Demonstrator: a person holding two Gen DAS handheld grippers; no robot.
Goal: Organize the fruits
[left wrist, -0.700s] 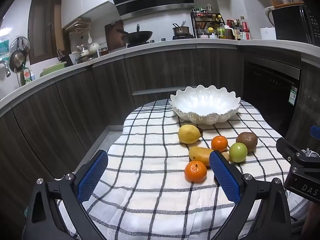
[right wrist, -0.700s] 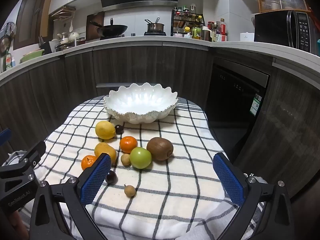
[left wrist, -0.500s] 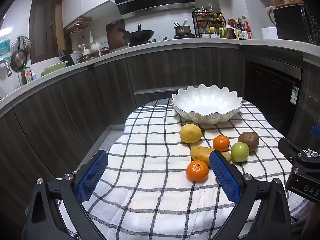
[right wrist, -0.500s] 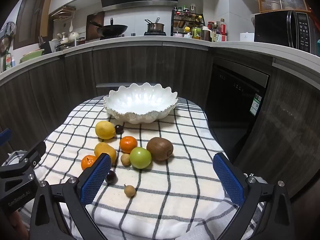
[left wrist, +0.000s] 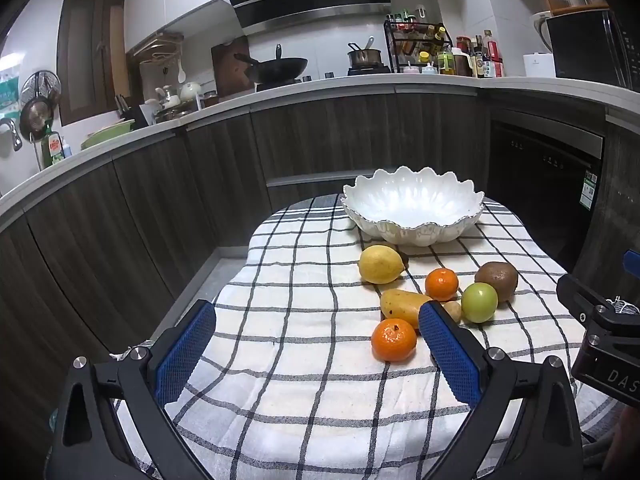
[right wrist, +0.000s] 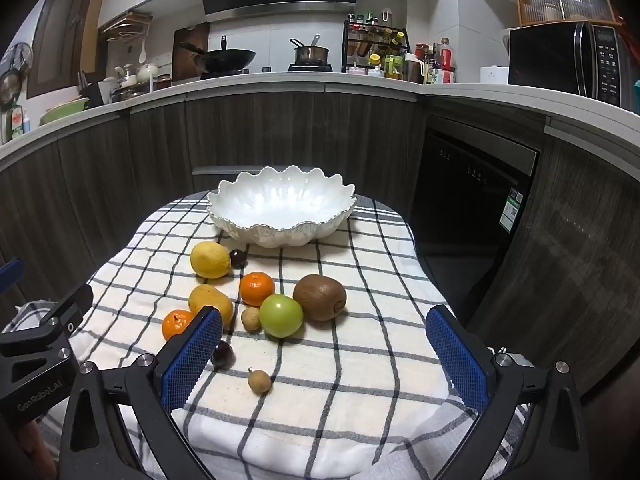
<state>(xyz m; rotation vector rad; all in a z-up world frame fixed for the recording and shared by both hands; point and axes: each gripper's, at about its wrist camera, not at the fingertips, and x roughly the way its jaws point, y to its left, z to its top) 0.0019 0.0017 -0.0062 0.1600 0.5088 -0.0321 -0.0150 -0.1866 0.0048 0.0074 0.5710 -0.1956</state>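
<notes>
An empty white scalloped bowl stands at the far end of a checked cloth. In front of it lie a lemon, a mango, two mandarins, a green fruit, a kiwi, two dark cherries and two small brown longans. My left gripper hovers open over the cloth's near left, the near mandarin just inside its right finger. My right gripper is open too, above the near edge, with one longan between its fingers, untouched.
The small table's checked cloth drops off at all edges. Dark curved cabinets and a dishwasher ring the table. The counter behind carries a wok, a pot, bottles and a microwave.
The left gripper's view has drifted slightly, the fruits and bowl sliding a little right and down. The right gripper's view is unchanged. Both grippers stay wide open.
</notes>
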